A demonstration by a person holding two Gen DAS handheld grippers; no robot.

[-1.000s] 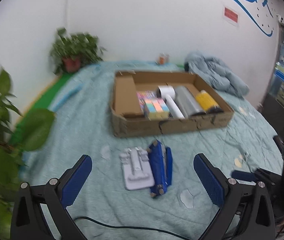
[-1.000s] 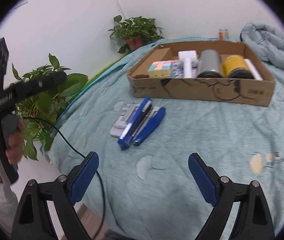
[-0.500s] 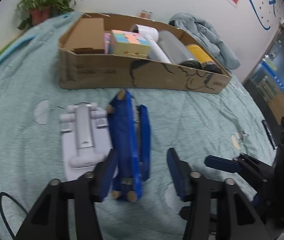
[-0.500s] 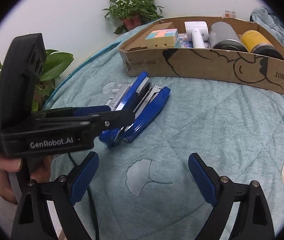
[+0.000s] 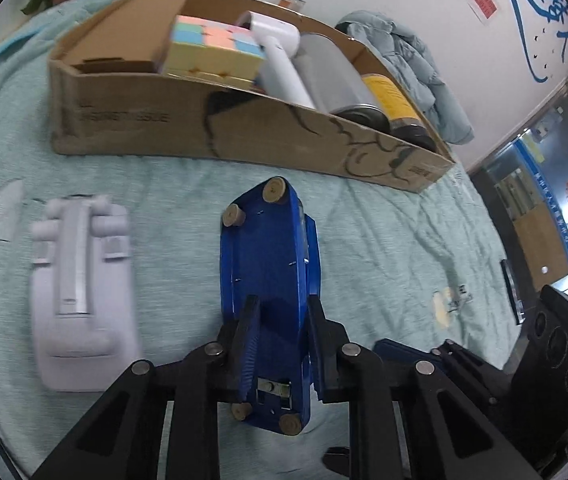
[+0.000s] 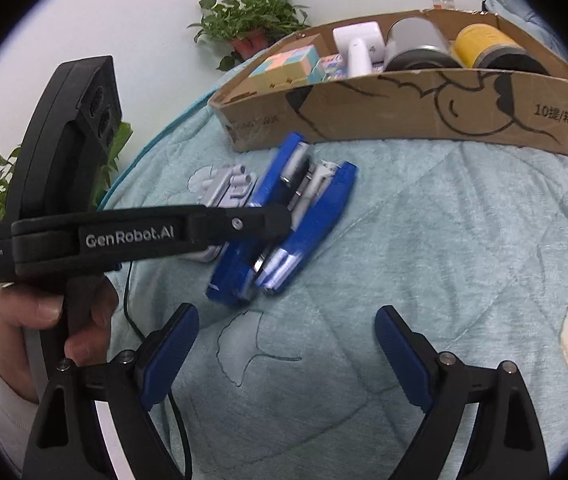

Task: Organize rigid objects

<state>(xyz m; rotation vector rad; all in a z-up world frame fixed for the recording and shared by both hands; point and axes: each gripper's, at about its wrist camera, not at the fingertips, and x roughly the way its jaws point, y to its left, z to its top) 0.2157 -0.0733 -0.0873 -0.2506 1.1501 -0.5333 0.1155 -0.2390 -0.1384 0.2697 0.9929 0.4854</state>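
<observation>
A blue stapler [image 5: 270,280] lies on its side on the teal quilt, its base with cork feet facing the left wrist camera. My left gripper [image 5: 280,344] is shut on the blue stapler near its rear end. The stapler [image 6: 284,220] and the left gripper's body [image 6: 132,232] also show in the right wrist view. A pale grey plastic holder [image 5: 80,292] lies just left of the stapler. My right gripper [image 6: 286,354] is open and empty, low over the quilt in front of the stapler.
A cardboard box [image 5: 244,128] behind the stapler holds a flat carton, a pastel cube [image 5: 212,48], a white handheld device, a grey can and a yellow can [image 6: 484,46]. Potted plants [image 6: 252,20] stand at the back left. A black cable [image 6: 132,312] trails over the quilt's left edge.
My left gripper dropped toward the stapler, closed its fingers and now grips it. The right gripper moved closer to the stapler and stayed open.
</observation>
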